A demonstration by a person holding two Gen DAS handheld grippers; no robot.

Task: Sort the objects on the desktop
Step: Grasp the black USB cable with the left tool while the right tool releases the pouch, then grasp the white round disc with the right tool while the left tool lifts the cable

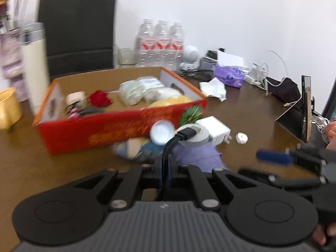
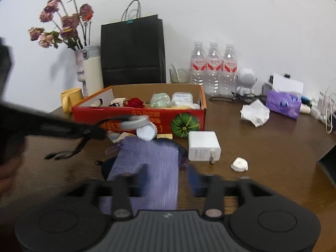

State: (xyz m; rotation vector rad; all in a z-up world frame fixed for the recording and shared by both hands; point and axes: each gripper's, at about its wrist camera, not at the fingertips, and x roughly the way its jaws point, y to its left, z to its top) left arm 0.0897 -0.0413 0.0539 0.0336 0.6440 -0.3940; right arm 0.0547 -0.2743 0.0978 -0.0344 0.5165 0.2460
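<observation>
1. The left gripper point(image 1: 167, 163) sits at lower centre of its own view. Its fingers point(image 1: 174, 163) are pressed together, pinching a black cable point(image 1: 171, 145).
2. The cable's plug end lies across a grey tape roll point(image 1: 199, 138) at mid-frame. Whether the two touch is unclear.
3. The right gripper point(image 2: 168, 176) is at lower centre of its view, fingers point(image 2: 193, 178) spread and gripping nothing. A purple cloth point(image 2: 151, 157) lies on the surface point(image 2: 262, 147) beneath and between them.
4. A white charger point(image 2: 202, 145) lies just right of the cloth.
5. A red box point(image 2: 159, 113) stands behind them at mid-frame, already holding several items.
</observation>
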